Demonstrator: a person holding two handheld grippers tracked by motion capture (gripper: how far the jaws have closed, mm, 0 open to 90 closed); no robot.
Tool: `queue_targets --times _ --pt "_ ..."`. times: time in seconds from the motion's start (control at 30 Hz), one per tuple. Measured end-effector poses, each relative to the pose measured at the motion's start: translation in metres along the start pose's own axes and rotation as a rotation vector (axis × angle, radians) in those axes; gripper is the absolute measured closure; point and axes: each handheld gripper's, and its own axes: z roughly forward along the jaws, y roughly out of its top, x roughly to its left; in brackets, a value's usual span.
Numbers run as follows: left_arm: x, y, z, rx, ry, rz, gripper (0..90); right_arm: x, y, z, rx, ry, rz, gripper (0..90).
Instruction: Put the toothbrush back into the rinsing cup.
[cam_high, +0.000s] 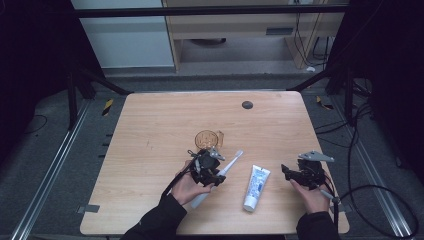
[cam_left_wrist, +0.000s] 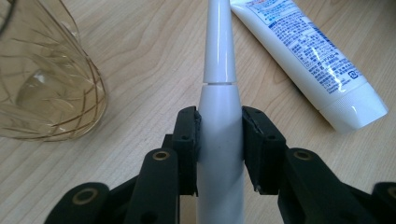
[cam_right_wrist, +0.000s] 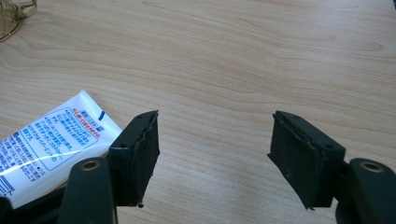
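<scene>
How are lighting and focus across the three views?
High view: table evenly lit, surroundings dark. Left gripper view: toothbrush sharp, glare on the toothpaste shoulder. Right gripper view: wood grain crisp, soft shadow under the open jaws.

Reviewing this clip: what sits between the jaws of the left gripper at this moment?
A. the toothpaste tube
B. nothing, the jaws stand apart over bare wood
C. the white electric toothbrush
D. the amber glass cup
C: in the left gripper view both black pads press on the body of the white electric toothbrush, while the toothpaste tube lies on the table to one side and the amber glass cup stands to the other.
</scene>
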Motion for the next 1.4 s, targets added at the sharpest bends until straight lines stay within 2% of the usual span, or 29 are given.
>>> queue_targets --times 0.3,0.53,0.77,1.0,1.23,1.4 --pt "0.004 0.000 -0.027 -0.101 0.026 -0.004 67.3 0.000 0.000 0.000 0.001 -0.002 -0.003 33.5" --pt "0.010 -0.004 -0.051 -0.196 0.063 -0.030 67.3 0.000 -0.002 0.001 -0.002 -0.005 -0.005 33.2" --pt "0.014 -0.007 -0.069 -0.265 0.101 -0.045 67.2 0.001 -0.004 0.001 -0.003 -0.006 -0.014 32.7" --pt "0.023 -0.012 -0.084 -0.335 0.154 -0.078 67.2 0.001 -0.006 0.003 0.000 -0.012 -0.019 32.6" --pt "0.033 -0.018 -0.099 -0.416 0.230 -0.125 67.2 0.002 -0.007 0.004 0.001 -0.012 -0.022 31.8" --pt "0.040 -0.022 -0.108 -0.468 0.259 -0.158 67.2 0.002 -0.007 0.005 0.006 -0.016 -0.030 31.7"
